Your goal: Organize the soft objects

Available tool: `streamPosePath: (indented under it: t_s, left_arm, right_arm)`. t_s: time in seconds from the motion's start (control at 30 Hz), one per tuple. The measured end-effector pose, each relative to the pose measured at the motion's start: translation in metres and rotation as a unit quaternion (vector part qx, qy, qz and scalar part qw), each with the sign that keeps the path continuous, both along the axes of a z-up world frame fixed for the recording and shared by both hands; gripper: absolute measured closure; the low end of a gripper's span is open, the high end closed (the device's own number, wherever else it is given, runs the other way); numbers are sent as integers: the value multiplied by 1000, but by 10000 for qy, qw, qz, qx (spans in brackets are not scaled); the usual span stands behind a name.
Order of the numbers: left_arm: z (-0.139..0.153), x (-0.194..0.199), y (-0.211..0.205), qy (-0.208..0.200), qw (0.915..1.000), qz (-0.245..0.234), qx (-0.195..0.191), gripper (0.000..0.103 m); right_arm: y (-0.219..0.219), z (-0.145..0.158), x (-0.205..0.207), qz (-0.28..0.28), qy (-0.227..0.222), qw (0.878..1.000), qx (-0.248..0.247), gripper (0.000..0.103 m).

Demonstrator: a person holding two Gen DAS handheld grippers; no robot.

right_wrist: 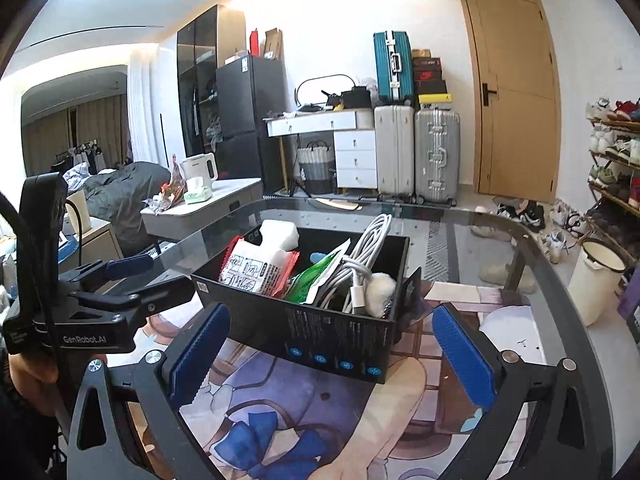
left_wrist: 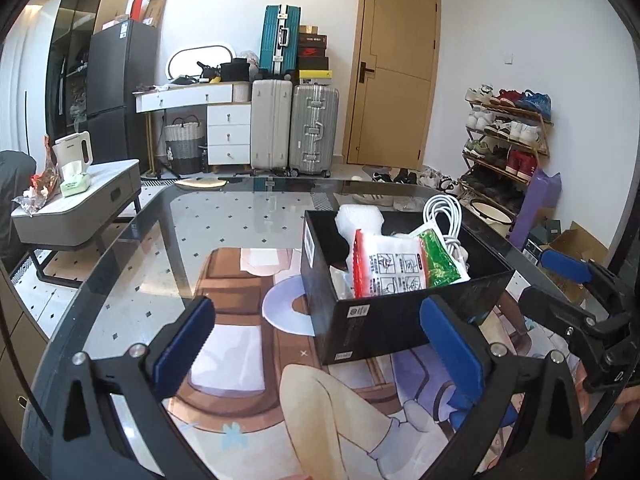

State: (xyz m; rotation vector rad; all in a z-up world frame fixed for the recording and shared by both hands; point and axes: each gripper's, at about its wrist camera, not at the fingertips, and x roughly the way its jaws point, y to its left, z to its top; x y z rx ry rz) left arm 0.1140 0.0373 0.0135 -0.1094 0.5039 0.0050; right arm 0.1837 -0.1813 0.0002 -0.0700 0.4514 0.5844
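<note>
Black box (right_wrist: pixel 320 332) packed, glass table (left_wrist: pixel 132 264).
I see both claws, left gripper (left_wrist: pixel 320 344) and right gripper (right_wrist: pixel 332 348), spread wide, holding nothing.

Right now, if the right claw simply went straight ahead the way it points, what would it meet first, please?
Most likely the near wall of the black box: it sits straight ahead of the open right claw. Depth is hard to judge through the fisheye.

Left tongs (left_wrist: pixel 320 344): blue pads spread wide, nothing between them, hovering above surface (left_wrist: pixel 160 248), pointing forward beside black box (left_wrist: pixel 392 320), near its corner. Right tongs (right_wrist: pixel 332 352): pads likewise wide apart, empty, facing box's long side. Each tongs visible in other's view, side by side, both level, close together.
</note>
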Motion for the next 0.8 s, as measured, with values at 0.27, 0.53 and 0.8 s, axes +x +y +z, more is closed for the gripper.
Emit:
streamPosePath:
  t_s: [0.27, 0.53, 0.8]
  left_arm:
    - [0, 2, -10, 114, 9997, -27, 206, 0]
    - [1, 1, -5, 83, 9999, -29, 103, 0]
    - [3, 0, -8, 48, 9999, -80, 141, 0]
  right_arm:
    - [-5, 3, -8, -95, -230, 9997, 34, 1]
    - [-9, 4, -13, -190, -292, 9993, 94, 0]
    - [-12, 5, -18, -238, -325, 9992, 86, 0]
